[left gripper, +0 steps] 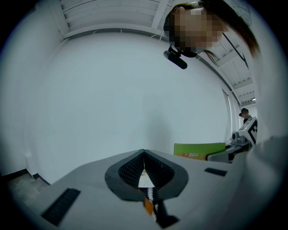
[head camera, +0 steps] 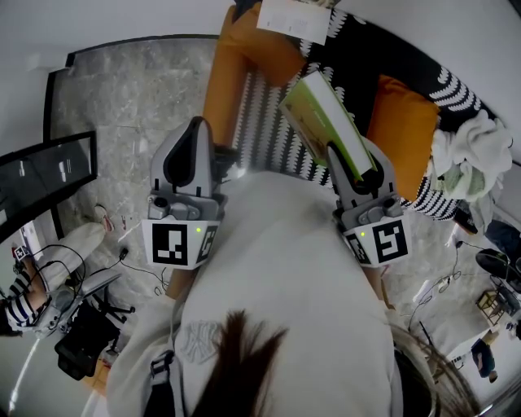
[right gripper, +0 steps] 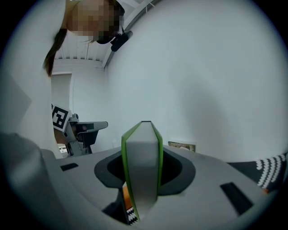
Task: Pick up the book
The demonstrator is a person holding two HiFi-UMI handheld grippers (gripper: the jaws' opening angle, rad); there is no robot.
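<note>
- Between the jaws of the right gripper [right gripper: 143, 179]: the book [right gripper: 142, 157], clamped at its lower end. It stands upright out of the jaws, page edge facing that gripper's camera.
- Book look: closed, bright green covers on both sides, pale grey-white page block, medium thickness.
- Left gripper view shows one flat green cover, with a small red-and-white label near its lower edge.
- Head view: book is held up in front of the person and slants up and left from the gripper. It shows over a black-and-white striped throw [head camera: 269, 122], with an orange cushion [head camera: 404, 126] just right of it and a longer orange one to its left.
- Right jaws stand roughly half open, pads pressed on both covers.
- Left gripper [left gripper: 144, 173]: jaws closed tip to tip, nothing held. A thin wedge gap lower down shows bits of white, orange and stripe behind.
- Left gripper sits about level with the right one, well apart from the book, both in front of the person's white top [head camera: 285, 285].
- Marker cube [head camera: 181, 243] on each gripper faces the head camera, small green light lit.
- White sheet [head camera: 295, 18] lies at the top edge, partly over the longer cushion.
- White cloth pile [head camera: 472, 155] is at the far right.
- Grey marble floor [head camera: 122, 98] is on the left.
</note>
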